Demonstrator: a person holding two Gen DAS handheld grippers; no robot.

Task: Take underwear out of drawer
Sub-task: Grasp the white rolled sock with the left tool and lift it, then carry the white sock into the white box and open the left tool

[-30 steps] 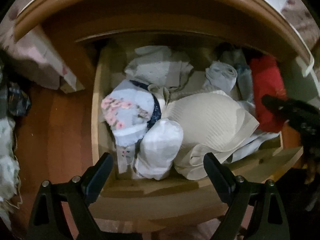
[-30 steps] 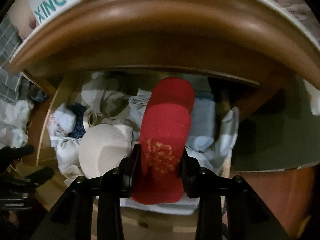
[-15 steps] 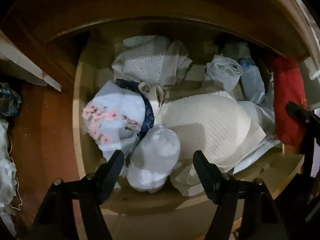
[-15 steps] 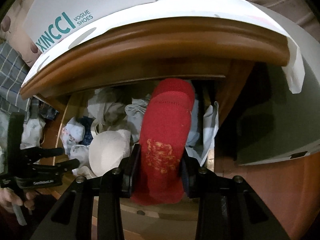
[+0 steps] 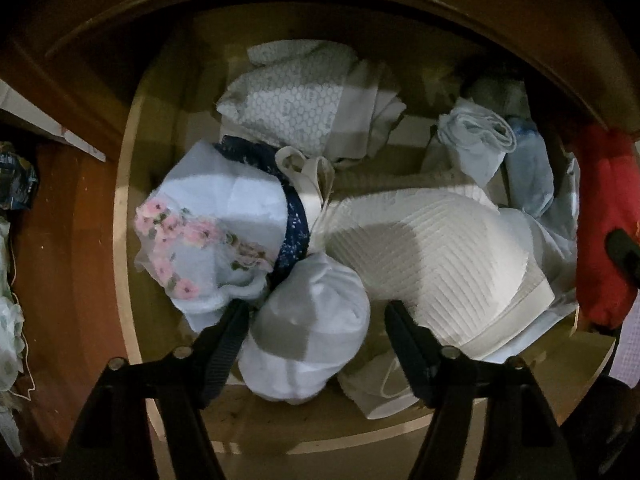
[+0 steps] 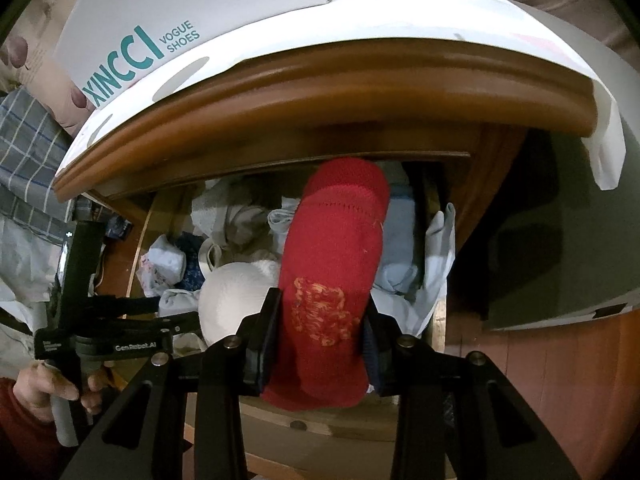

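Observation:
The open wooden drawer (image 5: 124, 216) holds a heap of underwear. My left gripper (image 5: 314, 312) is open, its fingers on either side of a white rolled bundle (image 5: 308, 328) at the drawer's front. A pale blue piece with pink flowers (image 5: 208, 236) lies to its left, a cream ribbed bra (image 5: 436, 256) to its right. My right gripper (image 6: 322, 320) is shut on a red knitted piece (image 6: 332, 280) and holds it up above the drawer's right end. The red piece also shows in the left wrist view (image 5: 604, 220).
A white patterned folded piece (image 5: 296, 100) and light blue rolled pieces (image 5: 480, 140) lie at the drawer's back. The cabinet's wooden top edge (image 6: 320, 92) overhangs the drawer, with a white shoe box (image 6: 160, 28) on it. Cloth (image 6: 28, 152) lies to the left.
My left gripper has moved down and forward into the drawer until its fingers flank the white bundle. My right gripper has lifted and drawn the red piece back out of the drawer.

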